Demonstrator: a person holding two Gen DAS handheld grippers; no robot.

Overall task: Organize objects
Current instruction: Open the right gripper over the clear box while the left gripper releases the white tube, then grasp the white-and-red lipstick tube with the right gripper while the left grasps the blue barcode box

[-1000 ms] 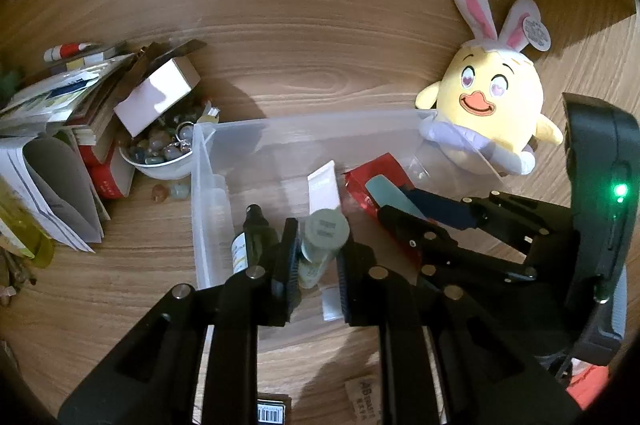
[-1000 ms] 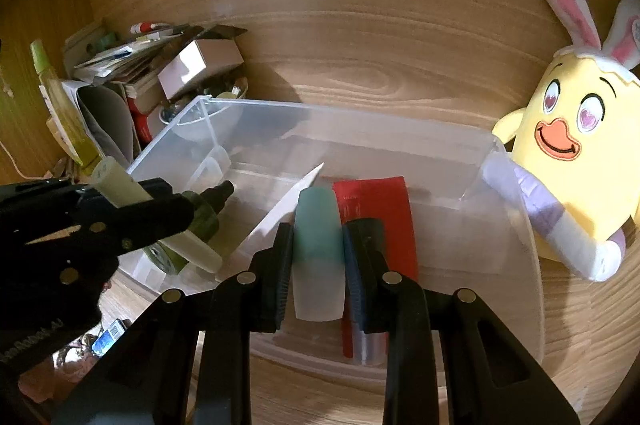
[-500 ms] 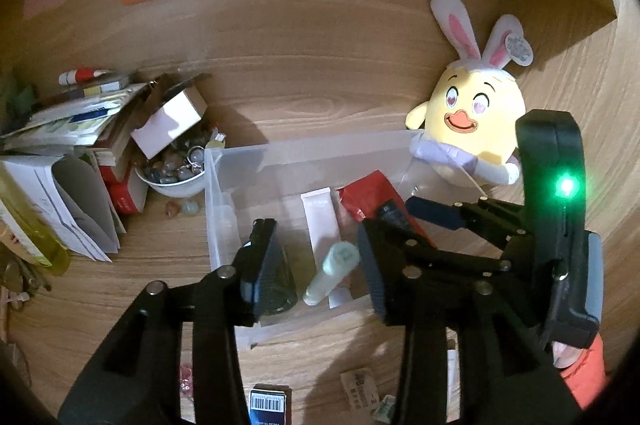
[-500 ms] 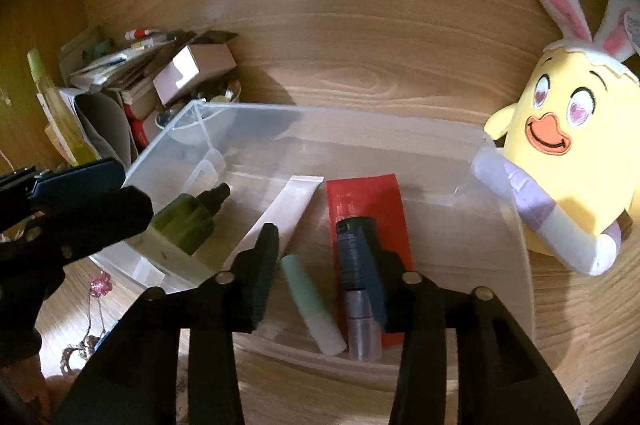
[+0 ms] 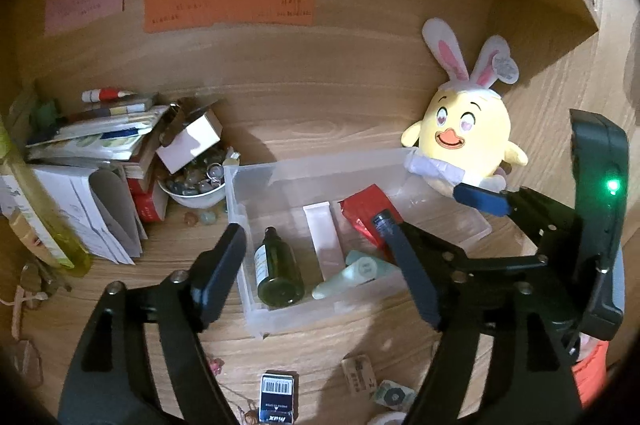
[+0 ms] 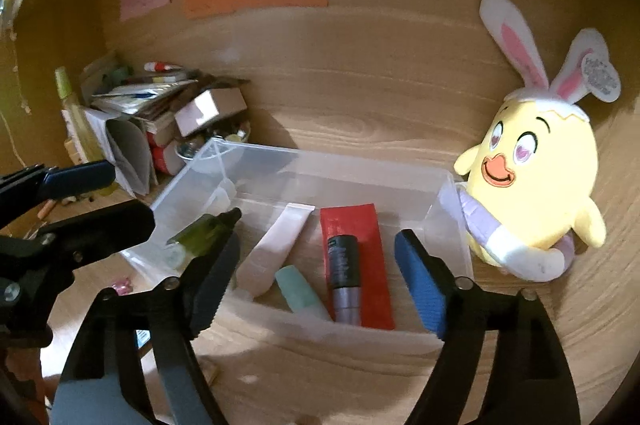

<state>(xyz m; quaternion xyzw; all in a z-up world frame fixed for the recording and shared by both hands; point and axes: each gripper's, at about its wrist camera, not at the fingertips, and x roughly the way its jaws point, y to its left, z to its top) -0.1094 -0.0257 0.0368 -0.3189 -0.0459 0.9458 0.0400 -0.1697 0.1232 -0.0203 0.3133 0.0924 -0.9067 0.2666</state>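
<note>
Left wrist view first: at the far left we see a stack of papers and booklets with a white bowl of small stones against it, then the clear plastic bin in the middle of the wooden desk. Our left gripper has just been opening and its jaws stand spread wide above the bin's near end with nothing between them. In the bin lie a dark green bottle, a white tube, a pale mint tube and a red packet.

In the right wrist view our right gripper has likewise just been opening; it too is spread and empty, above the mint tube and the grey-and-black tube on the red packet.

The risk we judge: the two grippers hang close together and could knock each other or catch the bin's thin near wall. Loose bits on the desk in front, a small barcoded box among them, remain to sort. The yellow chick plush leans on the bin's right end, crowding that side.
</note>
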